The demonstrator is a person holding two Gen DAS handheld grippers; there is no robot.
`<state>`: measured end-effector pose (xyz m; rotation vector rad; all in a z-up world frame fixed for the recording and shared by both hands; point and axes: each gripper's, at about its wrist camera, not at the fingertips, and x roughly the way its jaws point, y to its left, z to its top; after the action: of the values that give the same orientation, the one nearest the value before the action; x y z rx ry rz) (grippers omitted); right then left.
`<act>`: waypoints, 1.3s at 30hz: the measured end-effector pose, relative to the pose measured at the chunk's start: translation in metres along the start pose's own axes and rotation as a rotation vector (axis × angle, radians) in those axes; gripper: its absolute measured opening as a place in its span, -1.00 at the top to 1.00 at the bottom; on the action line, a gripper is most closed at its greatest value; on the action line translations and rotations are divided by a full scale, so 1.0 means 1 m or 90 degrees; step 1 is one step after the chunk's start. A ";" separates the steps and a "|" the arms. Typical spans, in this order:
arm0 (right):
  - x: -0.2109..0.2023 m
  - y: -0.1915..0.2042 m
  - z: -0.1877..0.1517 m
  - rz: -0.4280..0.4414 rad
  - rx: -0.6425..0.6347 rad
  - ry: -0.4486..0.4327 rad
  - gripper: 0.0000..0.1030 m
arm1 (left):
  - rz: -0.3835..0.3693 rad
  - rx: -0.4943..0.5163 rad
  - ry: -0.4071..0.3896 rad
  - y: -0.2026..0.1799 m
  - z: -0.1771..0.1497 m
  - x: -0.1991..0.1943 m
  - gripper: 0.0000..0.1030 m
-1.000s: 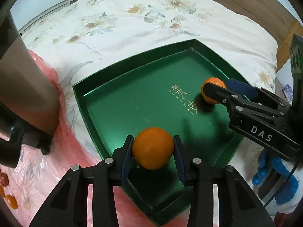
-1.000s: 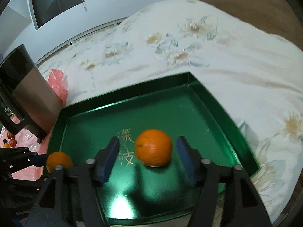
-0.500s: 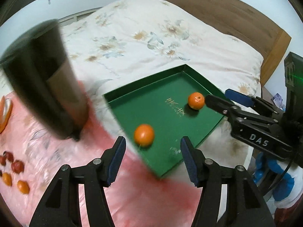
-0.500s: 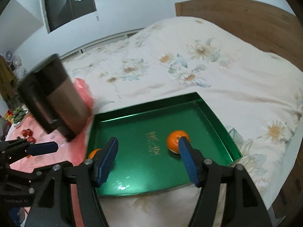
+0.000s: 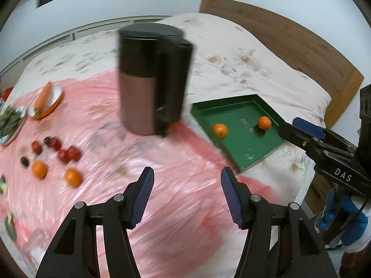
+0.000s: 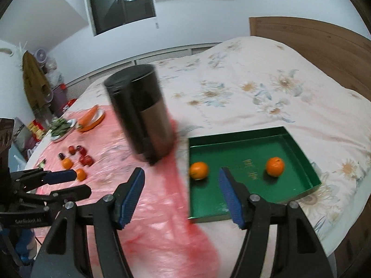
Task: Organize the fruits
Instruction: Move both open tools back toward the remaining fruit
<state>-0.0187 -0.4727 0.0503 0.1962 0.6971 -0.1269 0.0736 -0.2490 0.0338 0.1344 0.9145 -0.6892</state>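
Two oranges lie apart in the green tray on the floral bedspread, one near its left wall, one right of the gold lettering, with bare tray floor between them. Two more oranges sit on the pink plastic sheet at far left, beside a cluster of small red fruits; blur hides their count. A dark kettle stands between that group and the tray. The left gripper is wide and empty over open sheet, its jaws having just been opening. The right gripper also stands wide, holding nothing.
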 end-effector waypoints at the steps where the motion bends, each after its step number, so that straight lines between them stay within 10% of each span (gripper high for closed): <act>1: -0.001 0.007 -0.002 0.005 -0.004 0.003 -1.00 | 0.004 -0.008 -0.003 0.007 -0.006 -0.005 -0.05; 21: 0.045 0.126 -0.039 0.113 -0.123 0.091 -1.00 | 0.125 -0.186 -0.025 0.137 -0.103 -0.034 -0.05; 39: 0.192 0.206 -0.001 0.264 -0.235 0.138 -0.90 | 0.154 -0.228 0.031 0.186 -0.062 0.055 -0.04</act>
<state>0.1639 -0.2819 -0.0468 -0.0035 0.8674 0.4239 0.1657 -0.1066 -0.0792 -0.0560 1.0351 -0.2920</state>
